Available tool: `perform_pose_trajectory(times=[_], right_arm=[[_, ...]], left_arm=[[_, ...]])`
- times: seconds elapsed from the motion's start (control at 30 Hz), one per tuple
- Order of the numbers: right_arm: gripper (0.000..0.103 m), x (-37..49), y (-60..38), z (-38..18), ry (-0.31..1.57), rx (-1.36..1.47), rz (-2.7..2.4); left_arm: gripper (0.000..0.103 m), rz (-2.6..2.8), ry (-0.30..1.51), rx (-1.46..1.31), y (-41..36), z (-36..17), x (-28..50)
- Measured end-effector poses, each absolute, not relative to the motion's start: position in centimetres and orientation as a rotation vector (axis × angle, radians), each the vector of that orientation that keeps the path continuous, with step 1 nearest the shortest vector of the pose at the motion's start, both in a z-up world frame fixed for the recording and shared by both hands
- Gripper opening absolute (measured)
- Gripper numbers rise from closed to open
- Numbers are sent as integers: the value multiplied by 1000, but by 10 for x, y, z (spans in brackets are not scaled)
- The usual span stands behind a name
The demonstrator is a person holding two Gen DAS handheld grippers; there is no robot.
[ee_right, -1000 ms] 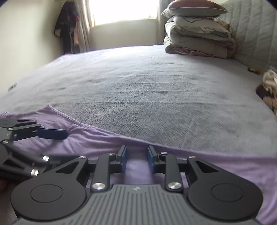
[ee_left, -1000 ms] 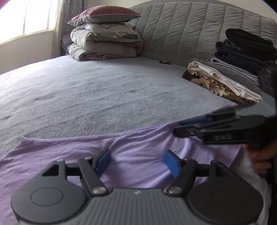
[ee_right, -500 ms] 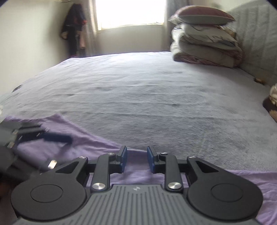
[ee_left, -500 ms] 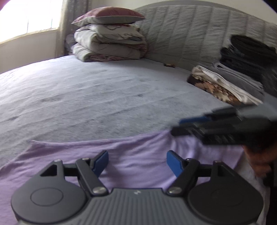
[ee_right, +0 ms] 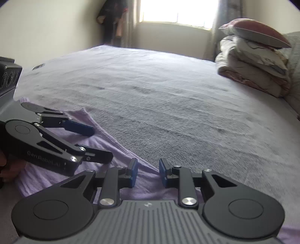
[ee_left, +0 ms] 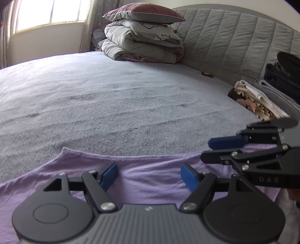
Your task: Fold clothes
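The bed point(ee_left: 116, 97), covered in a grey fleecy blanket, fills both views, with a quilted grey headboard point(ee_left: 234, 47) along its far edge. In the far corner beside the headboard stands a stack of folded bedding point(ee_left: 142, 47) topped by a maroon pillow point(ee_left: 142, 12), and a bright window point(ee_left: 48, 13) lies behind it. Along the headboard edge toward the right of the left wrist view sits a pile of folded clothes point(ee_left: 262, 95): dark items on top, grey and white ones under them, a brown patterned one at the bottom. A lilac garment point(ee_left: 150, 172) lies spread flat along the near edge of the bed, its hem running across the blanket and one corner rising to a small peak at the left. The left hand-held gripper point(ee_left: 149, 175) hovers over the middle of this garment with its 2 blue pads point(ee_left: 109, 175) spread wide and nothing between them. The right hand-held gripper point(ee_right: 148, 174) sits over the garment's far hem with its pads point(ee_right: 133, 172) a narrow gap apart; the hem shows in that gap, but I cannot tell whether the pads press on the cloth. Each gripper shows at the side of the other's view, close together above the lilac fabric.
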State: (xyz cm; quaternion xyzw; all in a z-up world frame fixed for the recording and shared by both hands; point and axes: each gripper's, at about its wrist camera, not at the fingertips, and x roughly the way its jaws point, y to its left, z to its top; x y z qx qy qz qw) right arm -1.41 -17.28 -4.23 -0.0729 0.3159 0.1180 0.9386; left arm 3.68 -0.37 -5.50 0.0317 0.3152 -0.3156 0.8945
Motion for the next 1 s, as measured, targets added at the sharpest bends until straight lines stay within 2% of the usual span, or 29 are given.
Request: perform_pose_trajectory(times=[0.03, 0.1, 0.17, 0.4, 0.47, 0.53, 0.6, 0.63, 0.77, 0.9, 1.0], right_arm=[[26, -12, -172, -44, 653, -159, 248], [13, -9, -169, -48, 654, -174, 242], [7, -7, -167, -52, 640, -175, 221], [6, -3, -168, -57, 611, -147, 172], [8, -5, -170, -53, 606, -130, 159], [14, -15, -176, -45, 597, -101, 136], [27, -29, -186, -38, 580, -69, 109], [29, -37, -193, -35, 573, -57, 93], [30, -68, -218, -30, 572, -37, 5], [37, -101, -248, -28, 584, -1, -105], [37, -126, -276, -27, 597, 74, -192]], left_arm=[[76, -658, 654, 69, -4, -54, 38], [76, -653, 657, 60, 0, -53, 43], [75, -630, 662, 33, 7, -51, 49], [75, -567, 644, -8, 35, -60, 77], [75, -564, 646, -24, 37, -58, 79], [75, -555, 644, -31, 37, -56, 76], [75, -550, 644, -39, 37, -52, 70], [75, -555, 643, -45, 37, -50, 67], [75, -572, 617, -57, 36, -40, 55], [76, -580, 615, -82, 38, -33, 40], [78, -582, 633, -82, 39, -30, 28]])
